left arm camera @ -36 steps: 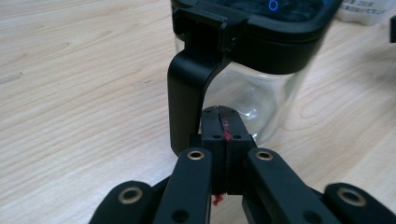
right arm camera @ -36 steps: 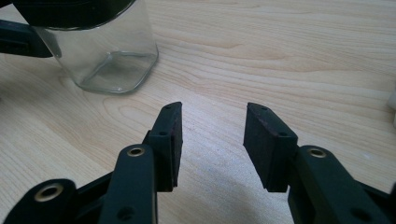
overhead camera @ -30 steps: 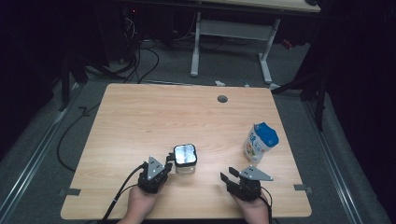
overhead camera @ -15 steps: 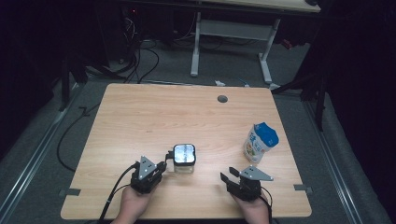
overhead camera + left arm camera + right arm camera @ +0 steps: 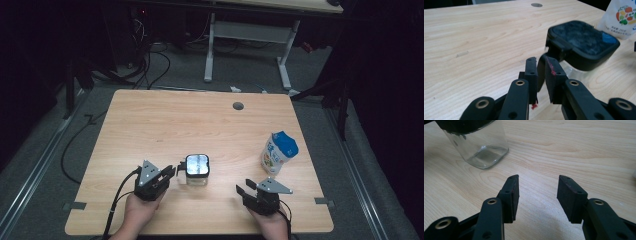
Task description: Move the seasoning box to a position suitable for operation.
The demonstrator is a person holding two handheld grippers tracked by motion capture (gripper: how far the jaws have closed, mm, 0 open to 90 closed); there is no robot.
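Observation:
A square glass jar (image 5: 197,170) with a black lid (image 5: 581,47) stands near the table's front middle; its clear base (image 5: 477,147) is at the upper left of the right gripper view. My left gripper (image 5: 172,172) sits just left of it. Its jaws, after parting, have just been closing a little and stand a narrow gap apart. The lid's black clasp sits in that gap at the tips (image 5: 541,67), and the pads do not seem to press it. My right gripper (image 5: 245,187) rests near the front edge, right of the jar, open wide over bare wood (image 5: 537,185).
A white and blue pouch (image 5: 278,152) stands upright to the right, behind the right gripper; its printed side (image 5: 621,17) is in the left gripper view. A round cable hole (image 5: 238,106) lies at the table's far side. Desk legs and cables are on the floor beyond.
The left gripper has drawn back slightly to the left and lifted a little, and its jaws have parted from fully shut. The jar and the right gripper have not moved.

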